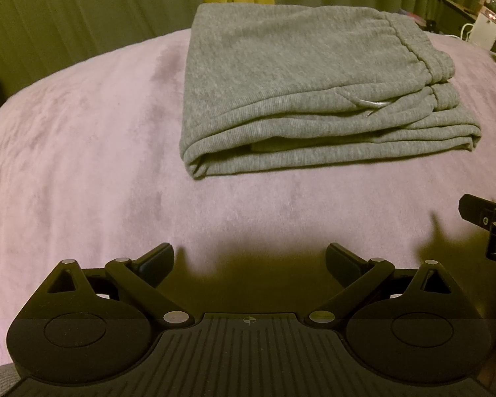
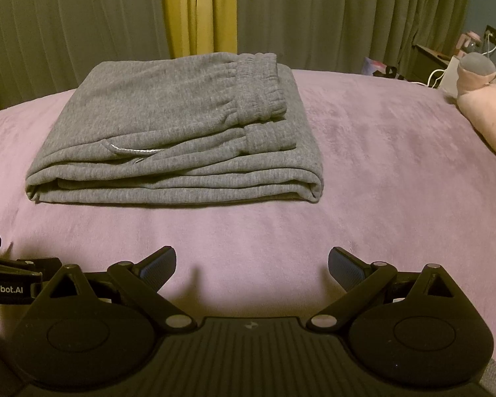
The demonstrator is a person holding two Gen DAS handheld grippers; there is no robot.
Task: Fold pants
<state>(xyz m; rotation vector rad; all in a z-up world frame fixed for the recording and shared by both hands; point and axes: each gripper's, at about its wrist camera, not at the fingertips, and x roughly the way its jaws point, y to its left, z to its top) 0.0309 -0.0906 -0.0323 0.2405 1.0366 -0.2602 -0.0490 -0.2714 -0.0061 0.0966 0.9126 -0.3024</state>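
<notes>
Nearest the lens, left gripper (image 1: 250, 261): jaws wide, nothing between them, hovering over bare blanket (image 1: 82, 165) and casting a dark shadow just ahead. Black fingers (image 1: 155, 259) angled outward. Part of the other tool poking in at the right edge of the left wrist view.

Right gripper (image 2: 252, 263): jaws wide too, empty, blue pads (image 2: 160, 266) showing on the inner faces. Held low over the blanket, well short of the cloth. Left tool's side visible at the left edge of this view, with white lettering on a black strap.

Pants (image 2: 168, 125): grey, knit, folded into a compact stack of several layers, lying flat on the pink-lilac blanket ahead of both grippers and apart from them. Elastic waistband (image 2: 261, 86) on top toward the right side, a second gathered band just below it. White drawstring (image 2: 132, 150) peeking from a pocket-like fold near the front. Folded edges facing the cameras, rounded fold at the right corner. From the left wrist, pants (image 1: 281, 89) ahead and right of centre; from the right wrist, ahead and left of centre.

Behind: olive curtains (image 2: 347, 16) with a yellow panel (image 2: 198, 10). Far right: pale pink pillow (image 2: 486, 112), a small shelf with cluttered items and white cables, too small to identify.
</notes>
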